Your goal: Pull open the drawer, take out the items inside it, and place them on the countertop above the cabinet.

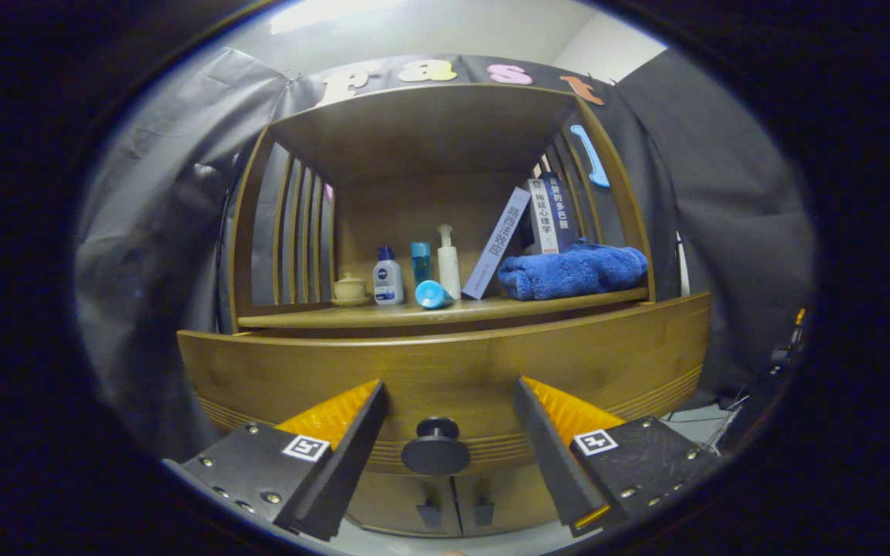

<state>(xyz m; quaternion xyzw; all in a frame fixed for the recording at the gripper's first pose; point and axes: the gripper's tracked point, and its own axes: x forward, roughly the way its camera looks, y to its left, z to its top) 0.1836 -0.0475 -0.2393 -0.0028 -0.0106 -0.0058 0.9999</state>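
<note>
- The gripper (445, 421) is spread wide, its two fingers apart and pinching nothing.
- The round dark knob (435, 447) of the drawer (445, 371) sits between the fingers, touching neither of them.
- The drawer is closed, its curved wooden front flush in the cabinet (429, 502), so what it holds is hidden.
- Below the drawer, two small cabinet doors meet with a pair of dark handles (453, 513).
- Above the drawer runs the bench (476, 310), a wooden top under an arched shelf with slatted sides.
- On the bench stand a small lidded cup (350, 289), a white bottle with a blue cap (387, 276), a blue tube (420, 262) and a white pump bottle (448, 262).
- A blue cup (433, 294) lies on its side just in front of the bottles.
- Leaning books (526, 228) stand behind a folded blue towel (572, 272) at the right of the bench.
</note>
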